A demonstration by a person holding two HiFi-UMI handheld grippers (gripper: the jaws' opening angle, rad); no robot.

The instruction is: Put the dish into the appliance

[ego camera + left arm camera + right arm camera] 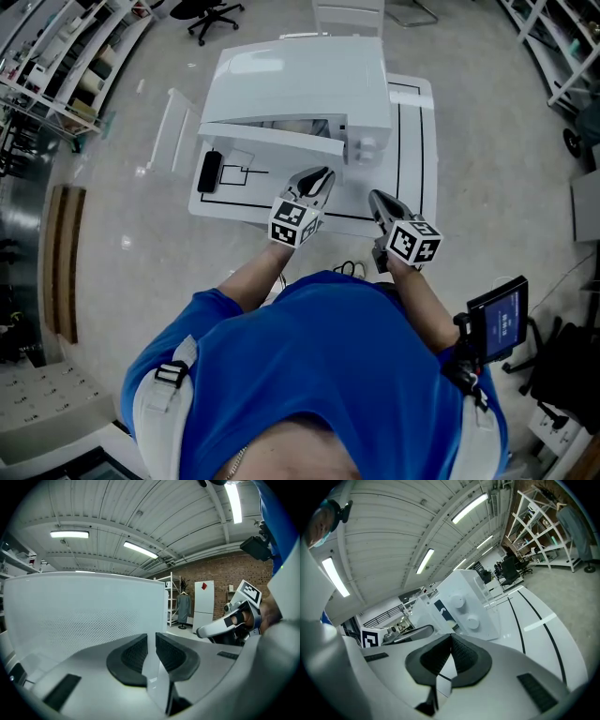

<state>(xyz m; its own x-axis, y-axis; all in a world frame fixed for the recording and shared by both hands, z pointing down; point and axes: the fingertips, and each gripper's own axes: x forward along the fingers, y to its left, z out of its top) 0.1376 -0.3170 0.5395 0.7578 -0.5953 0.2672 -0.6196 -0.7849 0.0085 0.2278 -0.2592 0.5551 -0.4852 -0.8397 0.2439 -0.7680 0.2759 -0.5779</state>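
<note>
White surface point(417, 141), microwave point(309, 84) on it with door point(272, 139) swung open. Both empty: left hand-held gripper point(325, 175) a slit apart, right hand-held gripper point(377, 197) closed. Guessing the dish is that pale shape point(451, 622) inside. Probably stiff, slick, breakable, so pinch the rim.

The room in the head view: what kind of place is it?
Probably a lab or workshop, not a home: metal storage racks, a rolling office chair and a white table marked with black lines.
</note>
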